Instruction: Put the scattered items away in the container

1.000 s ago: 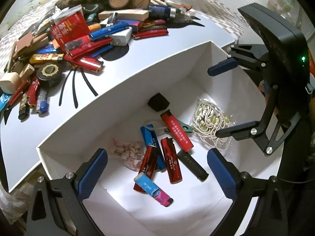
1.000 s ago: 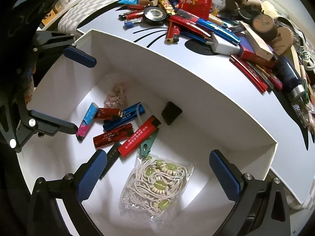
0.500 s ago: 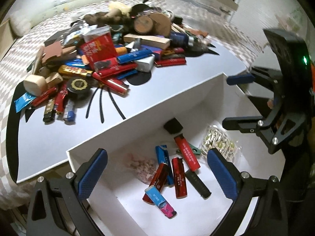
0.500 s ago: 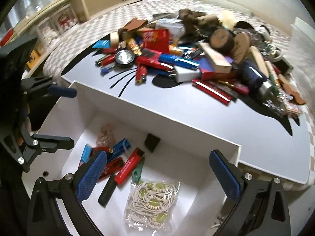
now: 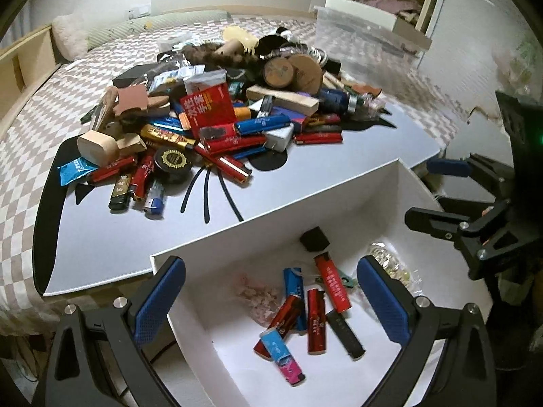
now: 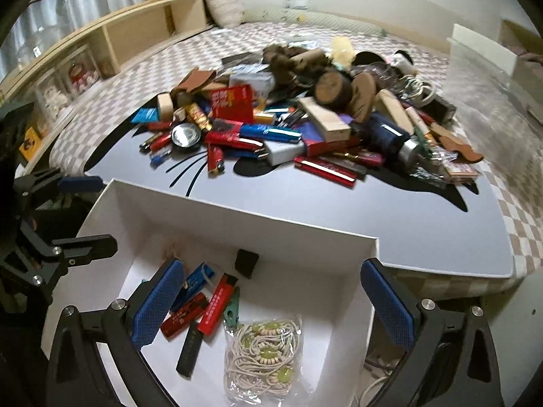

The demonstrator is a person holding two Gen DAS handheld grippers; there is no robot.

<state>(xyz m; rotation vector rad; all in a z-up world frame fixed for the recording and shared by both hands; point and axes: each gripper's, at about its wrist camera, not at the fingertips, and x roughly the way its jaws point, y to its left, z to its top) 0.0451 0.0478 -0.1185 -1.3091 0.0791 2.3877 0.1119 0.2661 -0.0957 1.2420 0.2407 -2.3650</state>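
Note:
A white box [image 5: 271,217] [image 6: 237,214] stands against the near edge of the mat. In it lie several lighters [image 5: 331,283] [image 6: 217,305], a black stick [image 5: 346,334], a black square piece [image 6: 247,263] and a bag of beaded cord [image 6: 264,349]. A heap of scattered items [image 5: 217,115] [image 6: 288,118] covers the far part of the mat: lighters, wooden blocks, a red packet, a round tin. My left gripper [image 5: 271,271] [image 6: 93,213] hangs open over the box's left side. My right gripper [image 6: 271,271] [image 5: 434,191] hangs open over the right side. Neither holds anything.
The grey mat [image 5: 135,230] with a black cat drawing lies on a bed with a checked cover [image 6: 522,230]. A wooden shelf [image 6: 112,44] runs along the left. A clear plastic bin [image 5: 366,30] stands at the back right. A bare strip of mat separates heap and box.
Both grippers have risen and drawn back from inside the box, so the heap and the bed now fill the upper view. Both stayed open; the box contents have not moved.

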